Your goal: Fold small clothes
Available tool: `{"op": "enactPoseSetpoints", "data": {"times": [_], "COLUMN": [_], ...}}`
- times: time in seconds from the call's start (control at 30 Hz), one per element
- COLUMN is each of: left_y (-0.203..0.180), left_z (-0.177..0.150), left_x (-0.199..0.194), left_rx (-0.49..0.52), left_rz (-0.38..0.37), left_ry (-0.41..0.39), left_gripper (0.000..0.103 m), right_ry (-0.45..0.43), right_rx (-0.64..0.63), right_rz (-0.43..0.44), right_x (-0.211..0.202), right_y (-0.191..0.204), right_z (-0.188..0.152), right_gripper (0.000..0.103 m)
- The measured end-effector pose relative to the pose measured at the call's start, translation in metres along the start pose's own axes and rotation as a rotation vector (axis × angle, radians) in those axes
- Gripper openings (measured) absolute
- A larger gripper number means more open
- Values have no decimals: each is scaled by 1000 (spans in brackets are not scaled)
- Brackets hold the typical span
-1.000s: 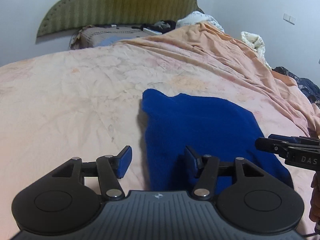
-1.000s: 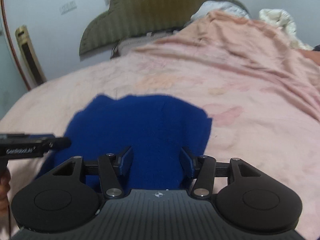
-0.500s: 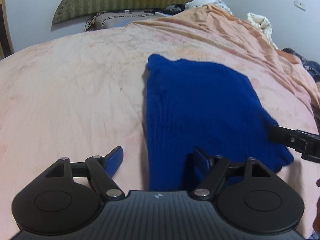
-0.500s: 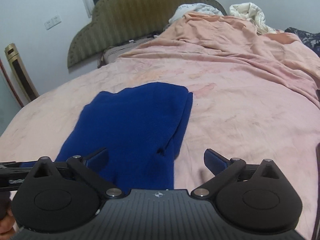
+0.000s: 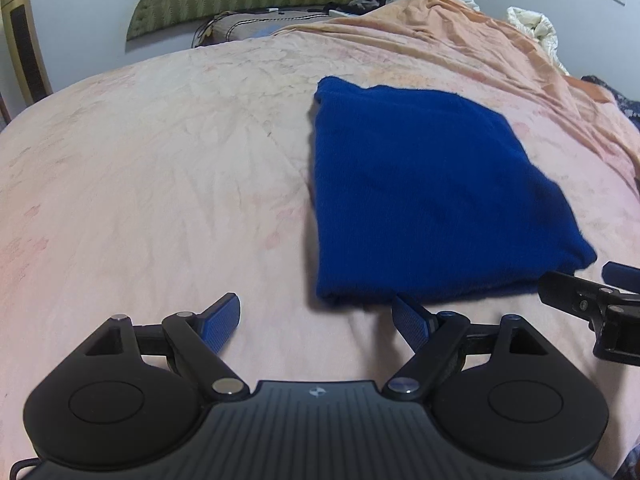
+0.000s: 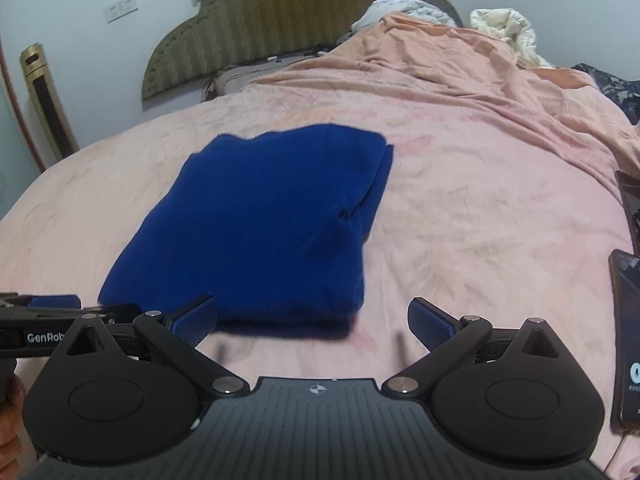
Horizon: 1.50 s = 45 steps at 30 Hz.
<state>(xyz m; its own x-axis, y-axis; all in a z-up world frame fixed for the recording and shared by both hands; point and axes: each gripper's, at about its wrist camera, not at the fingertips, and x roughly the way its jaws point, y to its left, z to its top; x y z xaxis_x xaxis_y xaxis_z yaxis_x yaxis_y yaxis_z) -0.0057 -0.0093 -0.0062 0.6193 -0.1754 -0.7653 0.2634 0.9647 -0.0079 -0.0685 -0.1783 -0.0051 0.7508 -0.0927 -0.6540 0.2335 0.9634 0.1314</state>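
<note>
On left tool (image 6: 52, 312) casing: "GenRob", cut off | both tools wide, empty | blue garment (image 6: 256, 232) folded on bed (image 6: 460, 208)

2 wrist views, angled down, bed (image 5: 160, 168) shared

1. Bed (image 5: 140, 184): pink wrinkled sheet, faint floral print.
2. Blue folded garment (image 5: 420, 200) flat on sheet.
3. Beyond the garment: bunched peach cover (image 6: 460, 68), pillow (image 6: 244, 76) (near headboard).
4. Right of the garment: dark phone (image 6: 628, 336) at bed's edge.
</note>
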Motion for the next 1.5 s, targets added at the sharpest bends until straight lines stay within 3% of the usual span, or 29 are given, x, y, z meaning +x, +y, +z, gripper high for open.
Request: {"op": "enactPoseSetpoints", "data": {"times": [0.27, 0.6, 1.5], "left_y": [-2, -8, -5], "left_z": [-17, -24, -28], "left_x": [-7, -9, -10], "left_rx": [23, 41, 11], "left_rz": [37, 56, 52], "left_ry": [-15, -28, -14], "left_gripper": [84, 84, 85], "right_ry": [10, 10, 20], "right_rx": [-44, 2, -60], "right_rz": [-39, -81, -77], "right_x": [-7, -14, -14], "right_y": [7, -4, 15], "right_z": [-17, -29, -33], "right_gripper": [103, 103, 103]}}
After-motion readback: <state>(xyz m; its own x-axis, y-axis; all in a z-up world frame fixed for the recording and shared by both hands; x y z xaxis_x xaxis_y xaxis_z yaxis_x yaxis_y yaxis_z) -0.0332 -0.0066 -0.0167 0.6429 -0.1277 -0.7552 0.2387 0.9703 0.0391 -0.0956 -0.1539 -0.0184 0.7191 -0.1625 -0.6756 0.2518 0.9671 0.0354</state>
